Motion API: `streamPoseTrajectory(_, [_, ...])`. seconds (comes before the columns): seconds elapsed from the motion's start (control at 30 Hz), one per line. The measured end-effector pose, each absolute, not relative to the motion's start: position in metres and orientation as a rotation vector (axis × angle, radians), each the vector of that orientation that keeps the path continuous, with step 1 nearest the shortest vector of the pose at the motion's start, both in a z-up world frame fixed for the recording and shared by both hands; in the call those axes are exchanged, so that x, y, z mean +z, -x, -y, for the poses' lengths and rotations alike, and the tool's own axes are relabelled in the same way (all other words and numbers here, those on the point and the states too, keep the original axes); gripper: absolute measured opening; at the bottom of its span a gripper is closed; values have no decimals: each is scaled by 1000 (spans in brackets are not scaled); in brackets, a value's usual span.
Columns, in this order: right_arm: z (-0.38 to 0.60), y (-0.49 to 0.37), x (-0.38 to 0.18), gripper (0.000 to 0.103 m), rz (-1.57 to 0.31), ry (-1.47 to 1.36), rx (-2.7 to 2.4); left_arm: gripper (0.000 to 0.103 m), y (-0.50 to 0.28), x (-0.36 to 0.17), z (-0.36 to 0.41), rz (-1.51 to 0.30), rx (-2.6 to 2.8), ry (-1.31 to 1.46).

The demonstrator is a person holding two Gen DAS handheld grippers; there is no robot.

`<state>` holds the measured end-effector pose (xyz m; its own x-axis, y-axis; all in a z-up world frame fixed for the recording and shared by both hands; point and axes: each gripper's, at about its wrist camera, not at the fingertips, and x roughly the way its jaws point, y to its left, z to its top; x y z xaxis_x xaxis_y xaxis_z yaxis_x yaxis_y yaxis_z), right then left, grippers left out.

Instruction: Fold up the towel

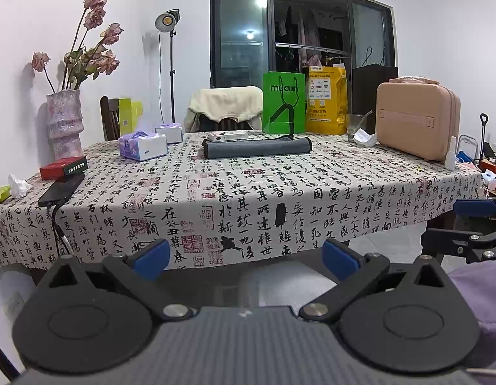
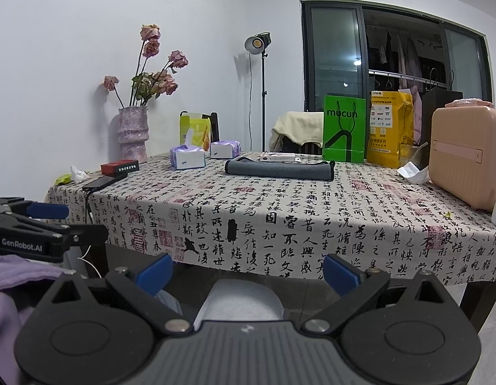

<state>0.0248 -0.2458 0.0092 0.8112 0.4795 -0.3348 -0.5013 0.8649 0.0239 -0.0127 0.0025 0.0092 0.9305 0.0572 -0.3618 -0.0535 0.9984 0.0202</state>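
A grey towel (image 1: 256, 147) with a dark border lies folded into a long flat strip at the far middle of the table (image 1: 248, 186); it also shows in the right wrist view (image 2: 280, 168). My left gripper (image 1: 246, 258) is open and empty, held low in front of the table's near edge. My right gripper (image 2: 246, 271) is open and empty too, below the hanging tablecloth edge. Each gripper shows at the side of the other's view: the right one (image 1: 475, 207), the left one (image 2: 47, 210). Both are far from the towel.
Behind the towel stand a green paper bag (image 1: 283, 107), a yellow bag (image 1: 327, 99) and a pink case (image 1: 417, 117). Tissue packs (image 1: 143, 146), a red box (image 1: 63, 168), a black phone (image 1: 60, 189) and a vase (image 1: 64, 122) sit at the left.
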Motion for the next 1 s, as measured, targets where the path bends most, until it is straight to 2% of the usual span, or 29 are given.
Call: streamPoseTrajectory(1.0, [244,-25,8,101,-348,63,531,103,10,7,0,-376,45,-13])
